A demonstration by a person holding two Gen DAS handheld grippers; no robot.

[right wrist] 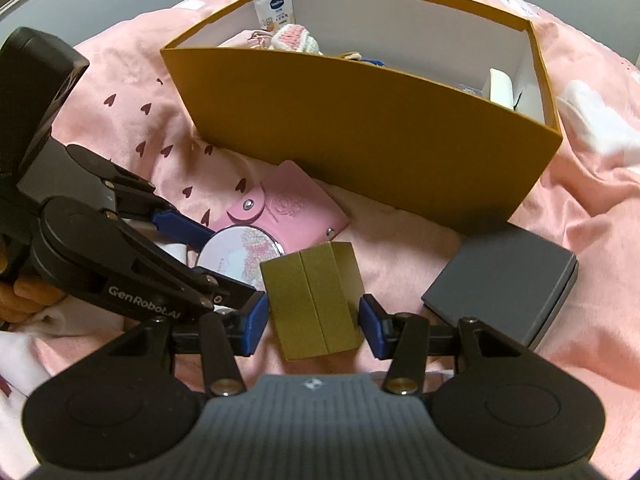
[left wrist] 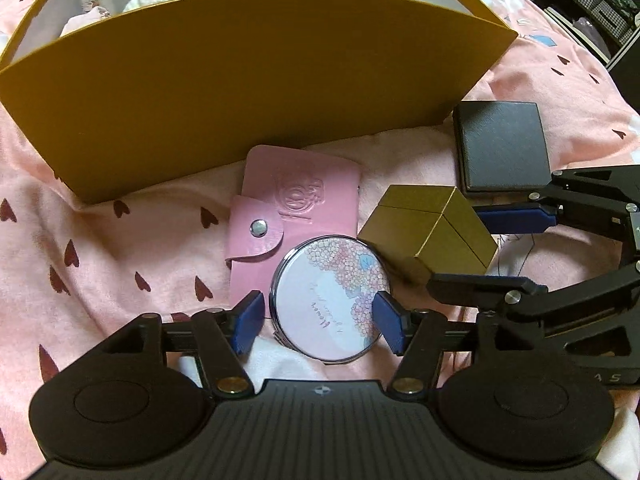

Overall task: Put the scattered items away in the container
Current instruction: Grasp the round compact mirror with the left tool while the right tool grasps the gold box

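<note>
A mustard-yellow box (left wrist: 256,92) (right wrist: 360,148) stands on the pink bedspread and holds several small items. In front of it lie a pink snap wallet (left wrist: 296,208) (right wrist: 284,208), a round flowered compact mirror (left wrist: 328,300) (right wrist: 240,256), a small gold box (left wrist: 428,236) (right wrist: 316,300) and a dark grey flat box (left wrist: 500,144) (right wrist: 504,284). My left gripper (left wrist: 318,322) is open with its pads on either side of the mirror. My right gripper (right wrist: 314,322) is open and straddles the gold box, with a small gap at each pad.
The pink bedspread (left wrist: 100,248) with dark heart prints is soft and wrinkled. Inside the yellow box are a white sachet (right wrist: 274,10), a knitted pink-and-white item (right wrist: 296,38) and a white carton (right wrist: 500,84). Dark shelving (left wrist: 600,0) stands beyond the bed at the far right.
</note>
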